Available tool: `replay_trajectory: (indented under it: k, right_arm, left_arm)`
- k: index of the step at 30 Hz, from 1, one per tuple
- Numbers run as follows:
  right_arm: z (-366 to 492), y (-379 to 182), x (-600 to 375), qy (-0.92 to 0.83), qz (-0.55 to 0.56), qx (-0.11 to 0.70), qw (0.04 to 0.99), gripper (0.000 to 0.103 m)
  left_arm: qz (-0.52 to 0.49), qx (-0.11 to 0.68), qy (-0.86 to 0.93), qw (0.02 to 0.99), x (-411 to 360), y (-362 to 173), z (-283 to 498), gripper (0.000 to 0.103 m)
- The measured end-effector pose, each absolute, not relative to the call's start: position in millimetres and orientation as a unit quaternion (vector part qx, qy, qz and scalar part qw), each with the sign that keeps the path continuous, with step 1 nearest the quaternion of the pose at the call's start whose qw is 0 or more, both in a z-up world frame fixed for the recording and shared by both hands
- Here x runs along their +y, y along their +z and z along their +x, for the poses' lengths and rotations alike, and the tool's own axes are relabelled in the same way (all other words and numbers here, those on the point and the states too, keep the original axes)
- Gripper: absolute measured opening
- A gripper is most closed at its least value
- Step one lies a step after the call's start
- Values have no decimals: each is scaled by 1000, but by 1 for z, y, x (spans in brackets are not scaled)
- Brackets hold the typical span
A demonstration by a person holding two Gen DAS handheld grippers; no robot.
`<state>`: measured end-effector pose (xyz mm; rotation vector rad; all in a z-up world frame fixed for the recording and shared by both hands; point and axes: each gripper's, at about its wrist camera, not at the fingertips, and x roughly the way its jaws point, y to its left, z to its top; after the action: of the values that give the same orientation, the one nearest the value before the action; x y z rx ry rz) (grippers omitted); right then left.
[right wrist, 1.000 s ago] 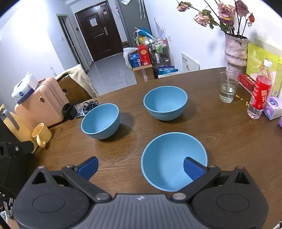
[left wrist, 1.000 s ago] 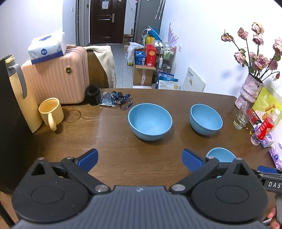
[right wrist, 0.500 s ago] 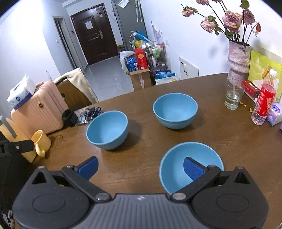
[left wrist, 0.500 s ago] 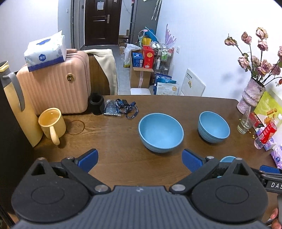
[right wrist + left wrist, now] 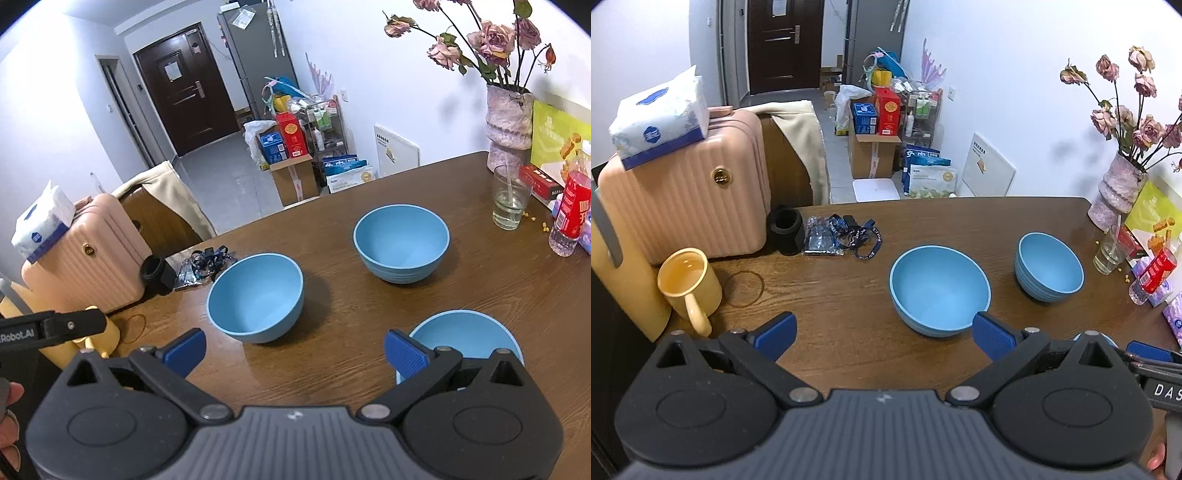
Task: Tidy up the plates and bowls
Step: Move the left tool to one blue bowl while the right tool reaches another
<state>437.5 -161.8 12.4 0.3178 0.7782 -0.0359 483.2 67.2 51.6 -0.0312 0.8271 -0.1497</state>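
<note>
While both tools hover above the worktop with nothing in them, I read this as the approach before the first pick. My right hand-held gripper is spread wide, and the near bowl sits at its four o'clock, partly behind the right finger. My left hand-held gripper is equally wide, with the middle bowl at its one o'clock. Farther out, the far bowl stands apart near the glass at two o'clock. Next, I judge, one rim needs to go between the fingers so that bowl can nest into another. I see no plates, and the near bowl's front edge is hidden.
</note>
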Motion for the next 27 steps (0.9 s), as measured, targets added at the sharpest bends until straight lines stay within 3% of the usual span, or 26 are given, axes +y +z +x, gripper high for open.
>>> replay_trajectory:
  k: [27]
  right_arm:
    - [541,-13,-167,-20,147,426,892,103]
  left_arm:
    - [2,438,-65,897,34,25,589,103]
